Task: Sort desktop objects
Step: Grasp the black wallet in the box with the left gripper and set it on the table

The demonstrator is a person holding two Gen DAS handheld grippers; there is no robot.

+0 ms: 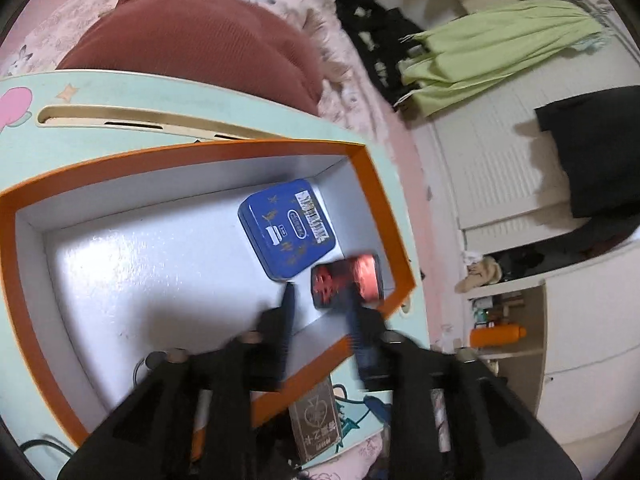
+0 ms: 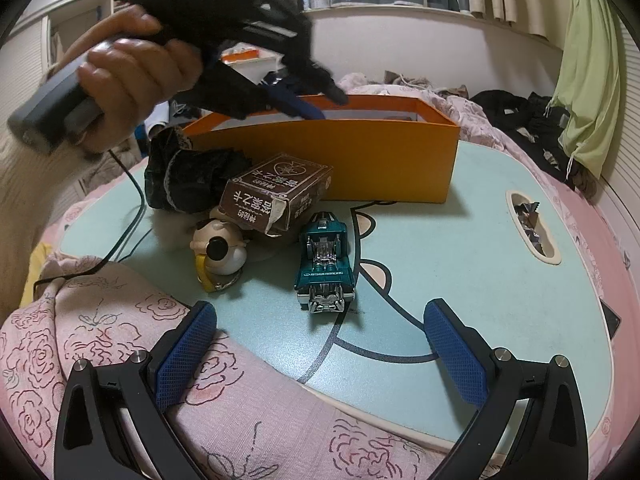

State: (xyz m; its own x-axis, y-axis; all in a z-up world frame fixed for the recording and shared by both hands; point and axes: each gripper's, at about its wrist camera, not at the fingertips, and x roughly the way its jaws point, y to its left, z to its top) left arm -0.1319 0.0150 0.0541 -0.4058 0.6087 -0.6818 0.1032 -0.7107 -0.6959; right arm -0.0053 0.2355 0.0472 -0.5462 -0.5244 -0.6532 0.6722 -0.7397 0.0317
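Note:
An orange box (image 1: 372, 184) with a white inside sits on the pale blue desk board; it also shows in the right wrist view (image 2: 320, 160). A blue tin (image 1: 286, 228) and a red and black tin (image 1: 348, 282) lie inside it. My left gripper (image 1: 320, 296) is over the box, open, with blurred fingers just off the red tin; it also shows in the right wrist view (image 2: 324, 102). My right gripper (image 2: 320, 324) is open and empty, just in front of a teal toy car (image 2: 325, 262).
A brown card box (image 2: 276, 192), a round dog figure (image 2: 218, 250) and a dark lace cloth (image 2: 188, 172) lie left of the car. The board (image 2: 460, 248) has a slot (image 2: 530, 220). Pink bedding (image 2: 120, 360) surrounds the board.

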